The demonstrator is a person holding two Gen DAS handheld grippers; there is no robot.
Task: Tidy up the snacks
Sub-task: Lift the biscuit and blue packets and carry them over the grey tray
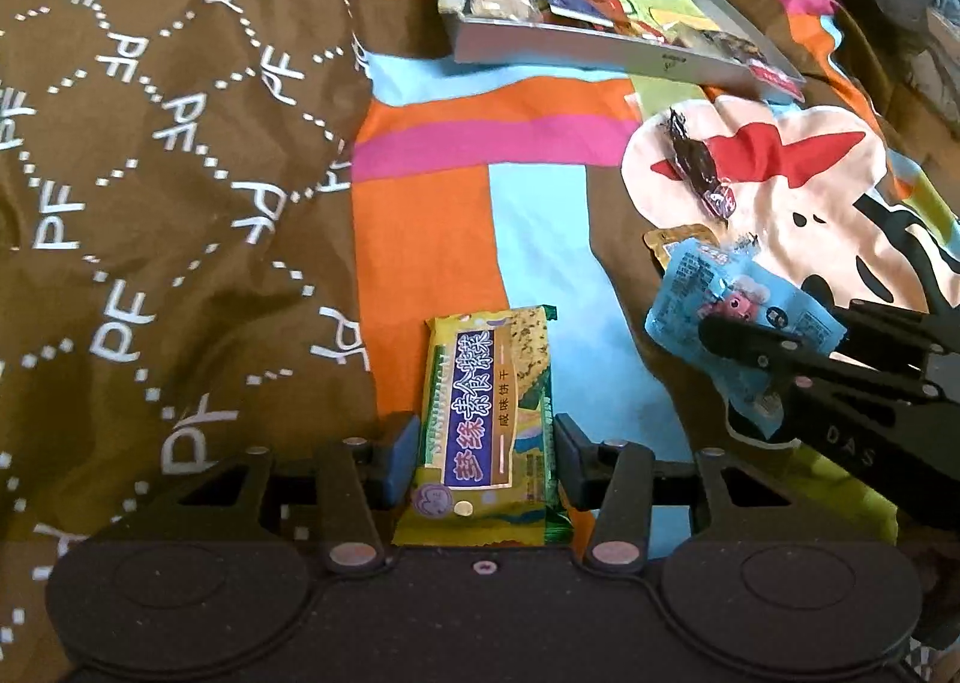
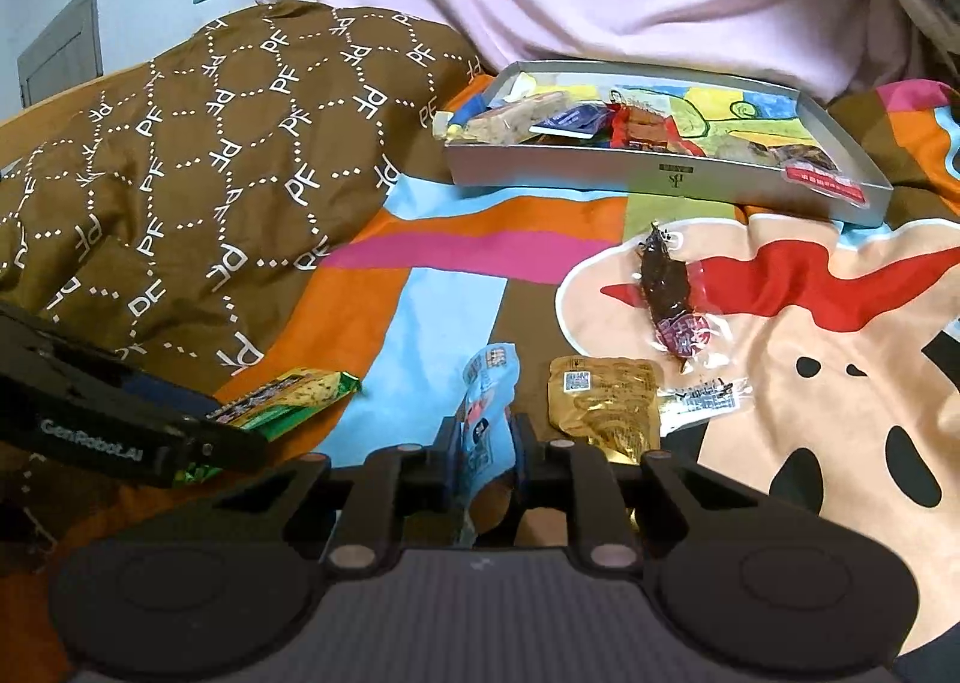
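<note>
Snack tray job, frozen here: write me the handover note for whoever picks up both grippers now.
Left gripper: closed on the yellow cracker pack, down near the bedspread.
Right gripper: shut on the blue snack packet, lifted off the bedspread.
Done: several snacks already lie in the grey tray at the far side.
Left: carry both held packs to the tray, then collect the dark red sausage pack and the golden pouch, both loose on the bedspread.
</note>
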